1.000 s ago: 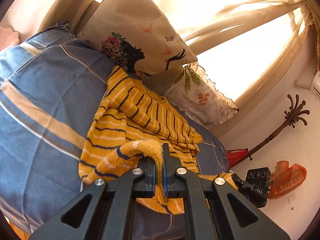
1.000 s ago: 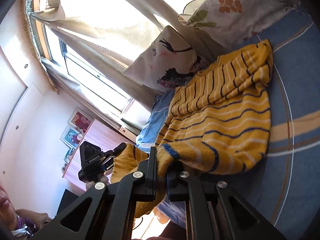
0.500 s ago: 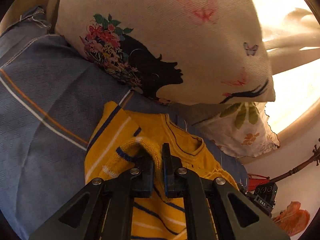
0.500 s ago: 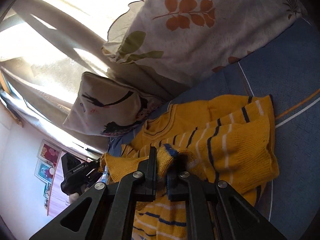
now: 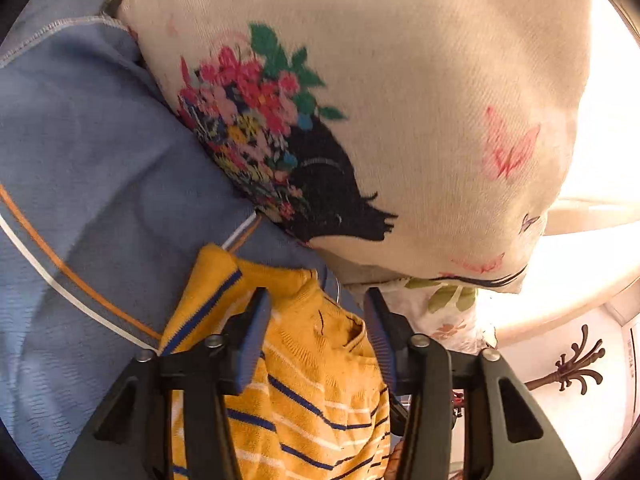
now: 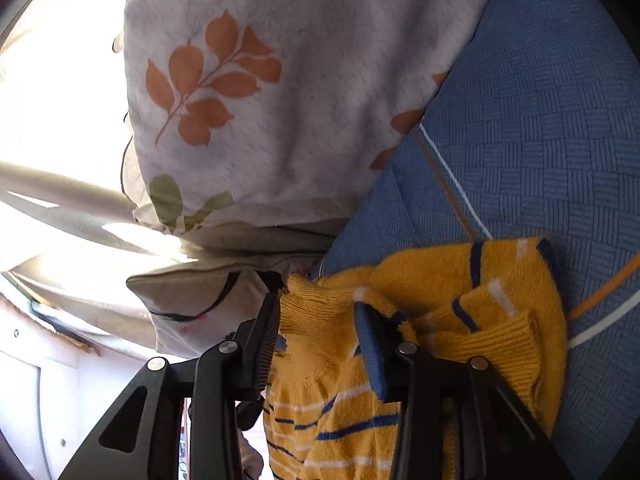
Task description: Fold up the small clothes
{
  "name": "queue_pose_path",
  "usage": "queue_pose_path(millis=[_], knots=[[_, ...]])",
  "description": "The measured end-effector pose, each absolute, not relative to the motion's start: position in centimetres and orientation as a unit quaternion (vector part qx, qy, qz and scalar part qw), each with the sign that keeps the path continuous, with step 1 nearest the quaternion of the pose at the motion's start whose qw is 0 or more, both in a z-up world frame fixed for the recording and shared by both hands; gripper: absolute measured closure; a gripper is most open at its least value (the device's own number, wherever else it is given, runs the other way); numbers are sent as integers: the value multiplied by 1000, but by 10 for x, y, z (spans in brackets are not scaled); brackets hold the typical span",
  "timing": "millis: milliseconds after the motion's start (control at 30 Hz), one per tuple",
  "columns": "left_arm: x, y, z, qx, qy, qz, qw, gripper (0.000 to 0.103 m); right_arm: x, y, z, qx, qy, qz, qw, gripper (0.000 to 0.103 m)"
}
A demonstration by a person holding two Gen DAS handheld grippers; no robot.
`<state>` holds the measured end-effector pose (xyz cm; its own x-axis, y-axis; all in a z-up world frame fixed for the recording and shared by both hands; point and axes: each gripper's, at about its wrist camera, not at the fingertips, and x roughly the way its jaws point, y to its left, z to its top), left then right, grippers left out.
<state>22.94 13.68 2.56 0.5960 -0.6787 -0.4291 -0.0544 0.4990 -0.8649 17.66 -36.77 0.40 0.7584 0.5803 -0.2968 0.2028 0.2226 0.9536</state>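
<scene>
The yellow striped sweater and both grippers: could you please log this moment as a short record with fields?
garment: yellow striped sweater, navy and white stripes, lying on the blue bedspread
left gripper: open, jaws apart over the sweater's neckline, gripping nothing
right gripper: open, knit bunched loosely between the jaws
behind sweater: silhouette cushion and leaf-print pillow
fold state: hem end doubled up toward the collar; sleeve bunched at the right edge

Blue striped bedspread (image 5: 92,168) spread under everything. Silhouette-print cushion (image 5: 400,112) propped at bedspread's far edge; leaf-print pillow (image 6: 256,92) beside it. Coat rack (image 5: 572,368) seen beyond bedspread.
</scene>
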Motion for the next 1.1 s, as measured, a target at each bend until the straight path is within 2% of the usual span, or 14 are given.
queue_pose_path(millis=[100, 167, 400, 600, 767, 833, 933, 967, 1000, 1033, 1067, 1100], knots=[[221, 144, 35, -444, 399, -188, 780, 54, 169, -376, 19, 584, 310, 86, 745, 43], [214, 147, 40, -426, 404, -173, 791, 51, 159, -384, 26, 575, 308, 62, 755, 28], [161, 149, 41, -333, 437, -162, 819, 42, 102, -386, 40, 486, 368, 51, 791, 25], [130, 152, 14, -315, 458, -173, 813, 34, 63, -360, 30, 433, 415, 76, 797, 23], [126, 134, -13, -312, 472, -195, 801, 30, 58, -335, 28, 397, 416, 105, 811, 17], [127, 124, -11, -299, 464, -204, 809, 15, 63, -319, 29, 373, 415, 105, 823, 16], [129, 103, -12, -292, 460, -201, 814, 14, 65, -294, 32, 310, 403, 88, 857, 12], [129, 95, -8, -270, 463, -189, 822, 15, 64, -288, 32, 288, 404, 80, 865, 17], [129, 88, -7, -257, 473, -188, 822, 43, 66, -284, 31, 281, 410, 78, 865, 26], [131, 86, -8, -260, 492, -194, 808, 80, 69, -287, 26, 301, 422, 96, 850, 63], [131, 88, -8, -266, 500, -192, 801, 80, 70, -294, 21, 336, 427, 114, 832, 72], [128, 91, -5, -270, 495, -187, 805, 80, 70, -301, 20, 357, 424, 119, 824, 74]])
